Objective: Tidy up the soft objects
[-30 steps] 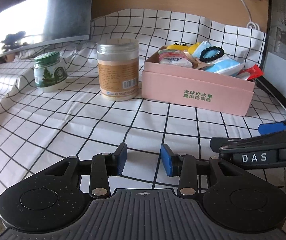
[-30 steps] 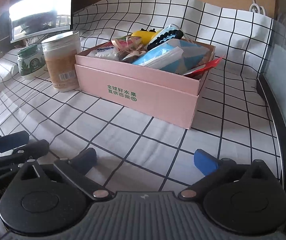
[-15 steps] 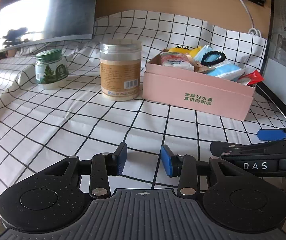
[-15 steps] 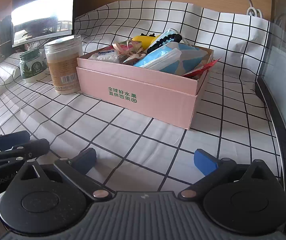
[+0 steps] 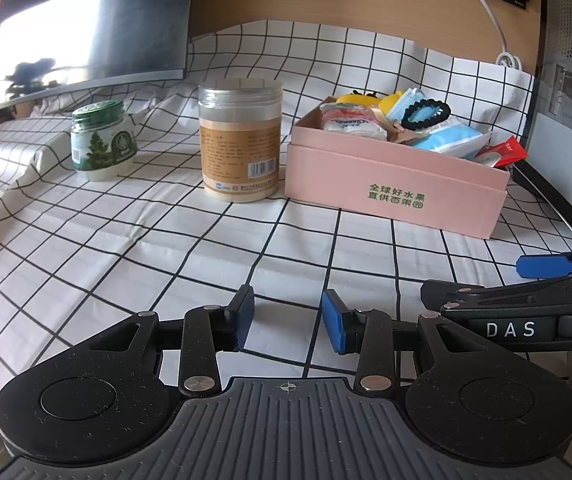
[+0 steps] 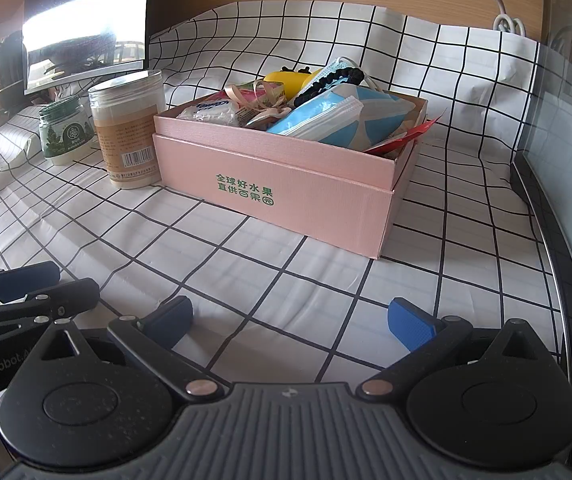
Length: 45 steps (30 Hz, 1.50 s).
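A: From your left wrist view, where does the pink box [image 5: 394, 184] sit?

B: At about one o'clock on the checked cloth [image 5: 166, 248] over the worktop, well ahead of your left tongs [image 5: 288, 322], whose blue pads stand apart with nothing between them. Your right tongs [image 5: 542, 266] poke in at three o'clock here, but side-on, so you can't judge their gap from this view.

A: And the right wrist view?

B: It settles that: your right tongs [image 6: 290, 320] are spread wide and empty, low over the cloth. The box [image 6: 286, 184] is at twelve o'clock, and you look further into it: blue face masks [image 6: 326, 118], a black hair tie [image 6: 336, 78], a yellow plush [image 6: 286, 80], ribbon and a white packet. A red packet [image 6: 406, 136] hangs over the far right corner.

A: Anything only the left view gives you?

B: The labelled jar [image 5: 240, 140] just beside the box at its left, with a bare gap showing between them, and the green-lidded jar [image 5: 102, 140] at ten o'clock, well apart. It also shows the white cable [image 5: 490, 16] running up the wooden wall to a socket strip
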Each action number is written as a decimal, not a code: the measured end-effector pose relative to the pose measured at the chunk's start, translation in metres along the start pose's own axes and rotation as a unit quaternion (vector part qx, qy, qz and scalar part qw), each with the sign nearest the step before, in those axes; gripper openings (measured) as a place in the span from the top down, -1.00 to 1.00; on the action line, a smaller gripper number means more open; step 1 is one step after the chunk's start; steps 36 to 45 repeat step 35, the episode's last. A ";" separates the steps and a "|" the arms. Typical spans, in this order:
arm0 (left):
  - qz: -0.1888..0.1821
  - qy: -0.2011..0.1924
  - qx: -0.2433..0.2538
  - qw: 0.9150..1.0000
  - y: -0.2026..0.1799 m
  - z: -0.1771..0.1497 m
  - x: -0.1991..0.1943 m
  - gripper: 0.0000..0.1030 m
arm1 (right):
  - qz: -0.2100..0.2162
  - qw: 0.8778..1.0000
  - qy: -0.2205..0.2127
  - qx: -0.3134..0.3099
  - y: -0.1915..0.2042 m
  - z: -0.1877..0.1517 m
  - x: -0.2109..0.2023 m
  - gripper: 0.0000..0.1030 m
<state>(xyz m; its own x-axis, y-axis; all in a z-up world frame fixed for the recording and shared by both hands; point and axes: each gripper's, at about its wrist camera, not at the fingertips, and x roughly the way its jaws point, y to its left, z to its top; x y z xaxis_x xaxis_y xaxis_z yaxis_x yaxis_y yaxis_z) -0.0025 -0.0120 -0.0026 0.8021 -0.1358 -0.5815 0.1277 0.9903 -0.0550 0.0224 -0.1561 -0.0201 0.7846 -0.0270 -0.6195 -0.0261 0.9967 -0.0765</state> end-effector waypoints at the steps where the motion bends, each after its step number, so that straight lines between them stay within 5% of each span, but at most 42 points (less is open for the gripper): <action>1: 0.000 0.000 0.000 1.000 0.000 0.000 0.000 0.20 | 0.000 1.000 0.000 0.000 0.000 0.000 0.000 -1.00; 45: -0.001 -0.001 0.004 1.000 -0.001 0.000 -0.001 0.20 | 0.000 1.000 0.000 0.000 0.000 0.000 0.000 -1.00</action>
